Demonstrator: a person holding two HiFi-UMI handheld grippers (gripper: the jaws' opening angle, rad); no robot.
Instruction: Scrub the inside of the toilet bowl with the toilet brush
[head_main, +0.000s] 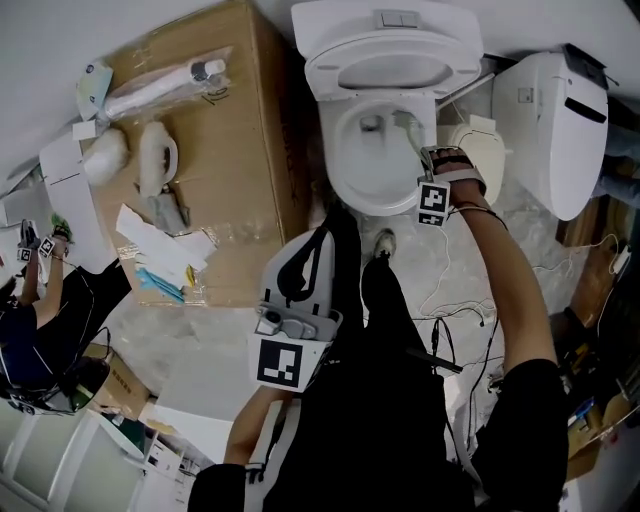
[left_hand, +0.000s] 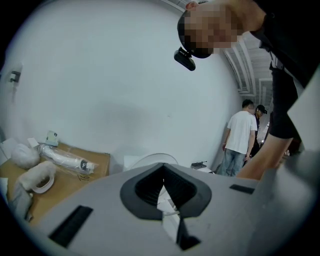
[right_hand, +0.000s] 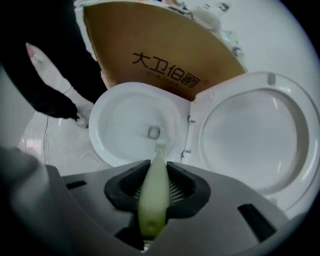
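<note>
The right tool (right_hand: 156, 189) is clenched on the pale green handle of the toilet brush (right_hand: 152, 205). The brush's bristled end points down into the open toilet bowl (right_hand: 101, 140), with the seat (right_hand: 260, 90) raised beside it. The left tool (left_hand: 163, 172) has its jaws pressed together on nothing, held back from the toilet near a cardboard box (head_main: 200, 150).

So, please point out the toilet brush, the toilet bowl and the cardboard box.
toilet brush (right_hand: 154, 192): right gripper view, on its handle between the jaws.
toilet bowl (right_hand: 122, 117): right gripper view, on the inner wall.
cardboard box (head_main: 245, 140): head view, on its bare top.
</note>
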